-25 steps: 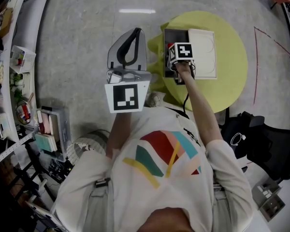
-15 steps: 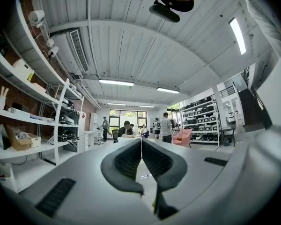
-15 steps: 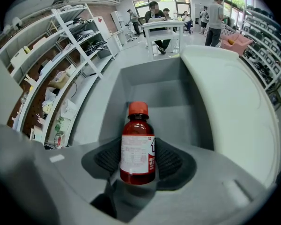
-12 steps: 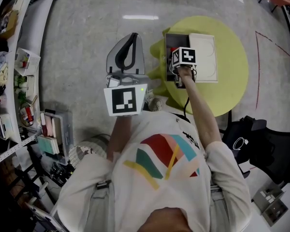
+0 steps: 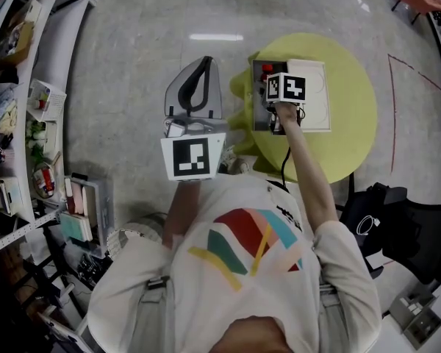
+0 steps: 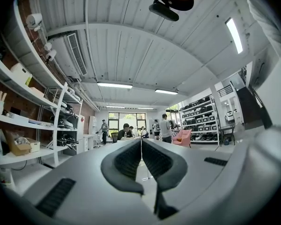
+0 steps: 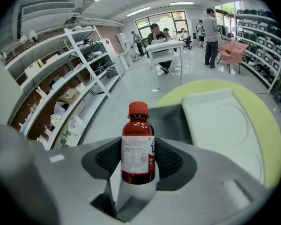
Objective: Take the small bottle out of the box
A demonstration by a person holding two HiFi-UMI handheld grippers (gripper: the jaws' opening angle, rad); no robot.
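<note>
Glossy grey workshop floor and open shelving surround a round yellow-green table (image 5: 356, 134); over it the small bottle (image 7: 138, 146) — brown translucent body, red cap, white printed label — stands upright between the ridged dark pads of the right gripper (image 7: 138, 162), jaws fairly wide and pressing its sides, likely so it lifts without tipping; it hangs above the grey box (image 5: 255, 94), whose flat white lid (image 7: 220, 125) lies open alongside; the left gripper (image 6: 141, 146), jaws together on nothing, points at the ceiling — out of the way.
</note>
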